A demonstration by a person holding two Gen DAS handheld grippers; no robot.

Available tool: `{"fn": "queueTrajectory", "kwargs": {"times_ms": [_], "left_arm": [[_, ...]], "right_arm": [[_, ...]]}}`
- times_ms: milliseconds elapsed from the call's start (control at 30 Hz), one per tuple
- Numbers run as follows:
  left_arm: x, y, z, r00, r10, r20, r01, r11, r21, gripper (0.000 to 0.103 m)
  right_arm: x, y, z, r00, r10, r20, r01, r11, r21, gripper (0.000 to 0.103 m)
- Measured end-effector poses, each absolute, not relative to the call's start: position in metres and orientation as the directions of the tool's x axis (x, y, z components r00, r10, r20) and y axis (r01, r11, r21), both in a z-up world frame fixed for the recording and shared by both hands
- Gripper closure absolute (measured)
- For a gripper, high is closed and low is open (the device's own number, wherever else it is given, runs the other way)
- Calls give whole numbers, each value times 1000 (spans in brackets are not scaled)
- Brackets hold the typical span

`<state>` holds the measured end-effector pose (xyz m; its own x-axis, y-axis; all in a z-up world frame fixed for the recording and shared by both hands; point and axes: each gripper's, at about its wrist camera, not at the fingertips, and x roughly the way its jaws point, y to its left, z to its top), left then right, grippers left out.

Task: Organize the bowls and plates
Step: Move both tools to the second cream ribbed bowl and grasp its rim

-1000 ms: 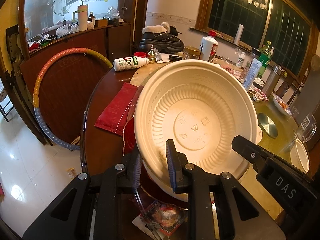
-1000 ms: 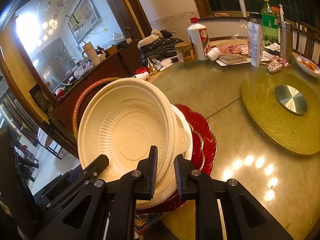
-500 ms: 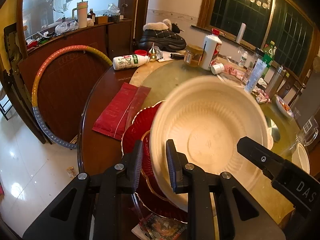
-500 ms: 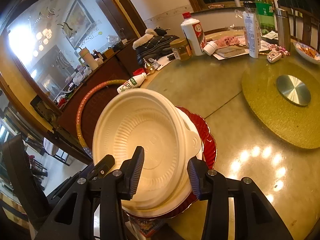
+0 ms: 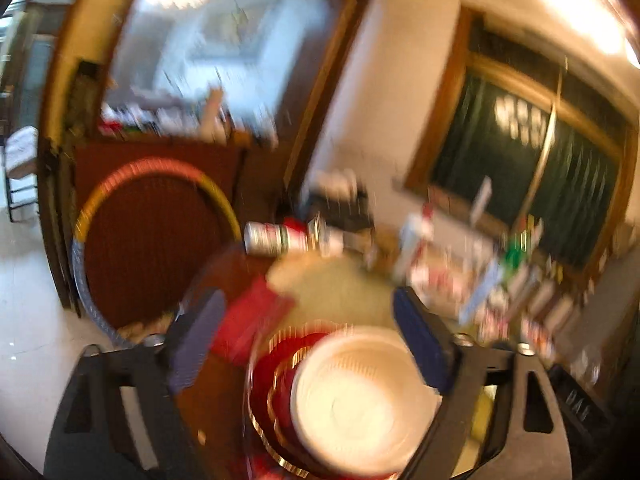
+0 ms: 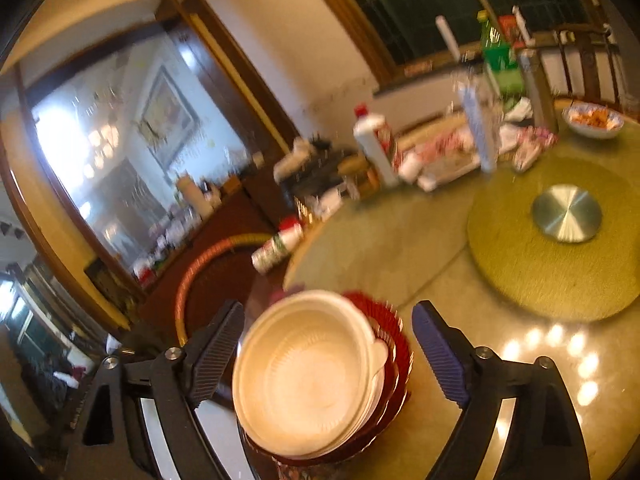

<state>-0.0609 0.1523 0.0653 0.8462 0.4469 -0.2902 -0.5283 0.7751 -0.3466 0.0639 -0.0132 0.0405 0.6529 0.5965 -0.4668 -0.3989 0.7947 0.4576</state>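
While both views are smeared by motion, the stock reads as follows. Cream bowl (image 6: pixel 308 376), ribbed inside, nested on more of its kind, the pile seated on red plates (image 6: pixel 394 356) with scalloped rims, near the counter (image 6: pixel 384 236) edge. Left tool (image 5: pixel 308 344): jaws just sprung wide, nothing pressed between them, the bowl below and apart. Right tool (image 6: pixel 328 348): likewise just opened wide, pads clear of the rim on either side. Also on the counter: a toppled bottle (image 6: pixel 278 250), a round turntable (image 6: pixel 560 240), a dish of food (image 6: pixel 592 120). A hoop (image 5: pixel 152 240) leans beyond.
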Motion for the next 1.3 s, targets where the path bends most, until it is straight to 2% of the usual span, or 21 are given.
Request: {"fn": "queueTrajectory", "kwargs": {"times_ms": [100, 133, 233, 367, 533, 733, 833, 1033, 1300], "left_arm": [[-68, 136, 77, 872, 447, -201, -490, 798, -351, 7], [-65, 129, 78, 882, 431, -189, -471, 810, -351, 2], [-54, 108, 80, 913, 364, -185, -407, 850, -333, 0], [-16, 69, 77, 938, 214, -273, -293, 911, -291, 0], [46, 12, 61, 869, -72, -489, -96, 946, -308, 0], [104, -58, 34, 711, -250, -657, 15, 940, -341, 0], [119, -90, 26, 653, -297, -697, 37, 931, -362, 0], [145, -155, 17, 601, -319, -733, 97, 939, -329, 0], [173, -205, -6, 530, -324, -783, 127, 944, -304, 0]], "right_arm": [[59, -34, 49, 704, 577, -415, -393, 802, 450, 3], [59, -41, 50, 713, 570, -410, -389, 807, 445, 3], [62, -65, 51, 722, 548, -422, -372, 823, 430, 3], [70, -110, 47, 733, 489, -474, -305, 858, 414, 2], [80, -179, 40, 719, 430, -546, -187, 876, 445, 2], [89, -276, 29, 716, 303, -629, 22, 891, 453, 2], [92, -318, 21, 698, 254, -670, 118, 881, 458, 2], [100, -379, 6, 667, 217, -713, 242, 842, 483, 2], [116, -420, -12, 654, 233, -720, 319, 777, 542, 3]]}}
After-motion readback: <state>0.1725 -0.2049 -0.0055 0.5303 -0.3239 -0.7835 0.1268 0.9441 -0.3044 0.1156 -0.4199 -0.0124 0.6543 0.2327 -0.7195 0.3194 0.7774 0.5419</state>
